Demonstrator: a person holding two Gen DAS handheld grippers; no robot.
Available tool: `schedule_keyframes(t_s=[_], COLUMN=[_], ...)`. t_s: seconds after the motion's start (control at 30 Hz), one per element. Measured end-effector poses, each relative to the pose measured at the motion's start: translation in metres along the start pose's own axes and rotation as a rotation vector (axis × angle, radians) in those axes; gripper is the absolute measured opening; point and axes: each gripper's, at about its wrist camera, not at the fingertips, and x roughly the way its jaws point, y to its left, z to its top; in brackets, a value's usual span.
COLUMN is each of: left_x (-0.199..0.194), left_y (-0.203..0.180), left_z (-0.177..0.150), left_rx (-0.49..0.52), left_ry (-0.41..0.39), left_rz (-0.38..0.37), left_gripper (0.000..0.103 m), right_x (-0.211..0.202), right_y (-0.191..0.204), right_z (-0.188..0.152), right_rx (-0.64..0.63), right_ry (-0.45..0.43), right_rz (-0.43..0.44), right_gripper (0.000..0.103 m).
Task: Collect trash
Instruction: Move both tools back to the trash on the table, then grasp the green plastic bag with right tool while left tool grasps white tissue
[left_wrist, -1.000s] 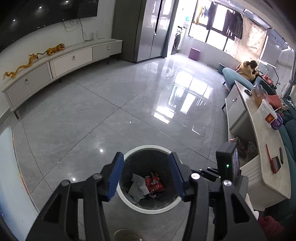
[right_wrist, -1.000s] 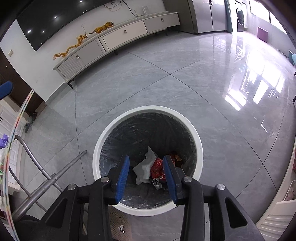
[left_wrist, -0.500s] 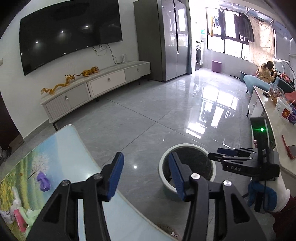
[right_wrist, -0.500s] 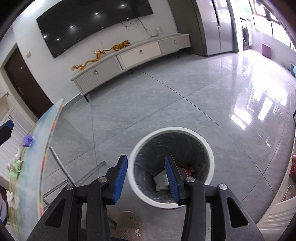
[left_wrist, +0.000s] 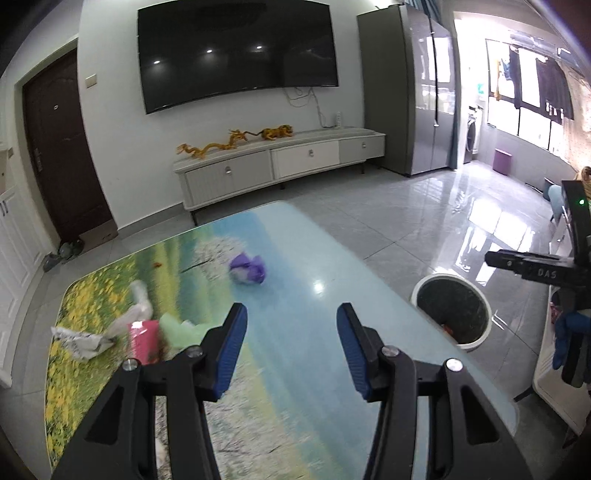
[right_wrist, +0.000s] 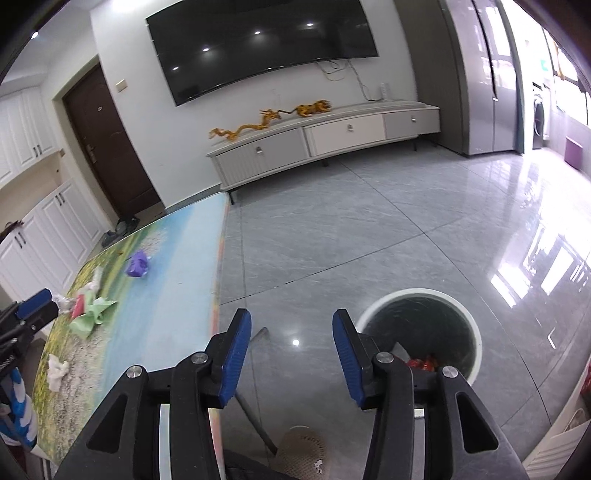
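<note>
My left gripper is open and empty above the picture-print table. On the table lie a purple wad, a green wrapper, a pink packet and white crumpled paper. My right gripper is open and empty over the floor between the table and the white-rimmed bin, which holds red and white trash. The purple wad and green wrapper show at the left in the right wrist view.
The bin stands on the floor right of the table. A TV cabinet lines the far wall. A slipper and a table leg lie below my right gripper. A white counter is at the right.
Both grippers have lifted away from the bin and swung left toward the table. The table and its trash have come into view. Both stay open and empty.
</note>
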Motion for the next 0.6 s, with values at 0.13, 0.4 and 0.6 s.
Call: schedule_keyframes(t_s=[0.13, 0.4, 0.6], left_x=[-0.008, -0.037, -0.045], left_y=[0.050, 0.138, 0.158], left_z=[-0.034, -0.098, -0.126], left_rx=[-0.069, -0.225, -0.287], left_ry=[0.033, 0.083, 0.083], left_rz=[0.077, 0.147, 0.046], left_gripper=[0.050, 0.057, 0.057], right_x=[0.004, 0.016, 0.040], right_y=[0.037, 0.110, 0.165], right_z=[-0.001, -0.003, -0.008], right_rx=[-0.055, -0.168, -0.253], right_ry=[0.013, 0.039, 0.087], right_rz=[0.013, 0.046, 0.094], right_gripper=[0.045, 0.054, 0.055])
